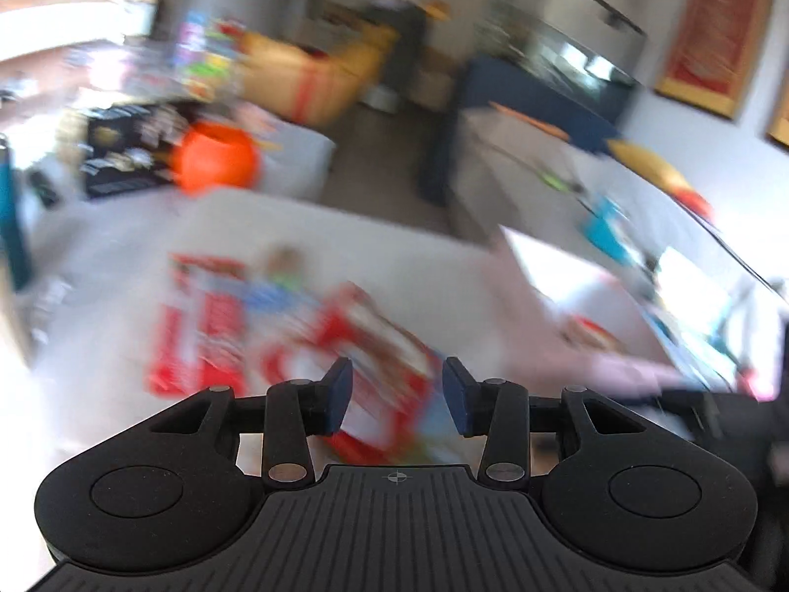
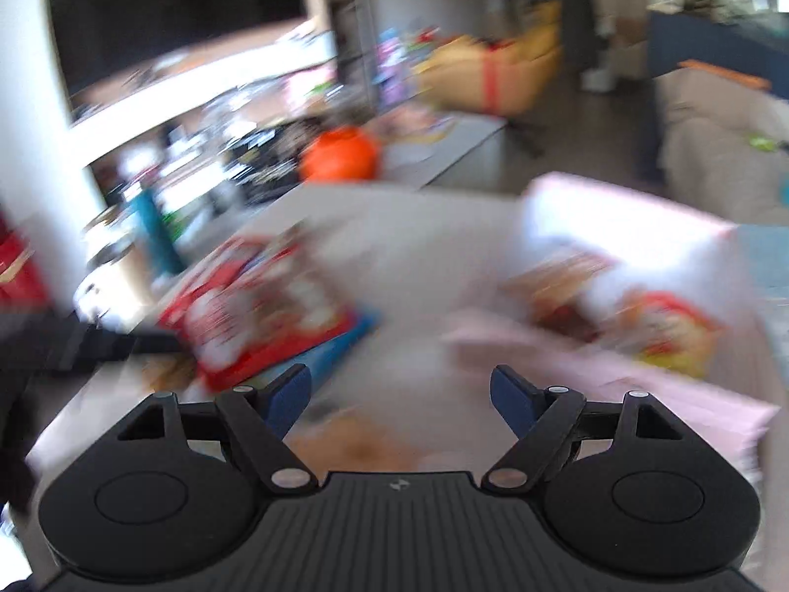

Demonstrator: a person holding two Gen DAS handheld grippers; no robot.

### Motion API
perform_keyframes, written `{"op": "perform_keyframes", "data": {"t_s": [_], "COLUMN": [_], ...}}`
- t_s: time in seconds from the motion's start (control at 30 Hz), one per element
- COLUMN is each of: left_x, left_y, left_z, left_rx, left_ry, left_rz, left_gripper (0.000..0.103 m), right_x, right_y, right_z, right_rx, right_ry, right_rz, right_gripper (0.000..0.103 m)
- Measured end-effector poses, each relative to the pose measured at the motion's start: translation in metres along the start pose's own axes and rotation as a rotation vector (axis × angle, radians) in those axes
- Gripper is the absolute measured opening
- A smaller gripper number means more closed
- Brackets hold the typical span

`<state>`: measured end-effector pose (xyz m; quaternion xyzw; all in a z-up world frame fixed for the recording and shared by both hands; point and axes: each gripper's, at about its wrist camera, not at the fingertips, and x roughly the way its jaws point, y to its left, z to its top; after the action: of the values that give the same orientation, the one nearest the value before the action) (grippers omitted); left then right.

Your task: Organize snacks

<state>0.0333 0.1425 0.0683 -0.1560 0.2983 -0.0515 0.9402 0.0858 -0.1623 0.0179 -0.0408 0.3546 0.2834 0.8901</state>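
Both views are motion-blurred. Red snack packets (image 1: 207, 325) lie in a pile on the white table (image 1: 394, 246), with one red packet (image 1: 375, 345) just beyond my left gripper (image 1: 397, 394), which is open and empty above it. In the right wrist view the same red packets (image 2: 261, 311) lie left of centre on a blue packet (image 2: 340, 345). A pink box (image 2: 616, 375) at the right holds a yellow-red snack bag (image 2: 675, 330). My right gripper (image 2: 399, 397) is open wide and empty above the table between the pile and the box.
The pink box also shows in the left wrist view (image 1: 557, 296) at the right. An orange round object (image 1: 217, 158) and dark packets (image 1: 123, 148) sit on a farther table. A teal bottle (image 2: 153, 227) and a can (image 2: 118, 266) stand left of the pile.
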Motion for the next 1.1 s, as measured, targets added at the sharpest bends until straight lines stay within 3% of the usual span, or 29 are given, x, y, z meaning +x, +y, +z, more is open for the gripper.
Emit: {"op": "perform_keyframes", "data": {"t_s": [0.1, 0.23, 0.33, 0.43, 0.5, 0.6, 0.7, 0.77, 0.87, 1.1], "left_x": [0.016, 0.046, 0.059, 0.057, 0.06, 0.058, 0.056, 0.058, 0.059, 0.064], "left_y": [0.012, 0.007, -0.003, -0.018, -0.029, -0.052, -0.068, -0.077, -0.091, -0.105], "left_z": [0.011, 0.011, 0.003, -0.01, -0.018, -0.032, -0.042, -0.049, -0.056, -0.051], "left_rx": [-0.007, 0.086, 0.142, 0.201, 0.228, 0.297, 0.311, 0.301, 0.355, 0.366], "left_ry": [0.0, 0.05, 0.081, 0.085, 0.134, 0.148, 0.191, 0.231, 0.219, 0.242], "left_rz": [0.053, 0.055, 0.079, 0.055, -0.008, -0.06, -0.123, -0.159, -0.12, -0.06], "left_gripper": [0.045, 0.045, 0.044, 0.043, 0.041, 0.041, 0.04, 0.044, 0.046, 0.048], "right_x": [0.011, 0.027, 0.024, 0.006, -0.006, -0.012, -0.015, -0.015, -0.016, -0.017], "right_y": [0.029, 0.038, 0.029, 0.018, 0.005, -0.014, -0.036, -0.048, -0.059, -0.072], "right_z": [-0.002, -0.007, -0.022, -0.033, -0.039, -0.043, -0.045, -0.049, -0.056, -0.074], "right_rx": [-0.046, -0.083, -0.103, -0.111, -0.083, -0.029, 0.078, 0.152, 0.211, 0.293], "right_ry": [0.027, 0.064, 0.114, 0.11, 0.109, 0.096, 0.084, 0.069, 0.048, -0.019], "right_rz": [0.063, 0.024, -0.002, -0.032, -0.047, -0.085, -0.061, -0.04, -0.044, -0.061], "right_gripper": [0.08, 0.08, 0.064, 0.056, 0.054, 0.054, 0.056, 0.061, 0.067, 0.071]}}
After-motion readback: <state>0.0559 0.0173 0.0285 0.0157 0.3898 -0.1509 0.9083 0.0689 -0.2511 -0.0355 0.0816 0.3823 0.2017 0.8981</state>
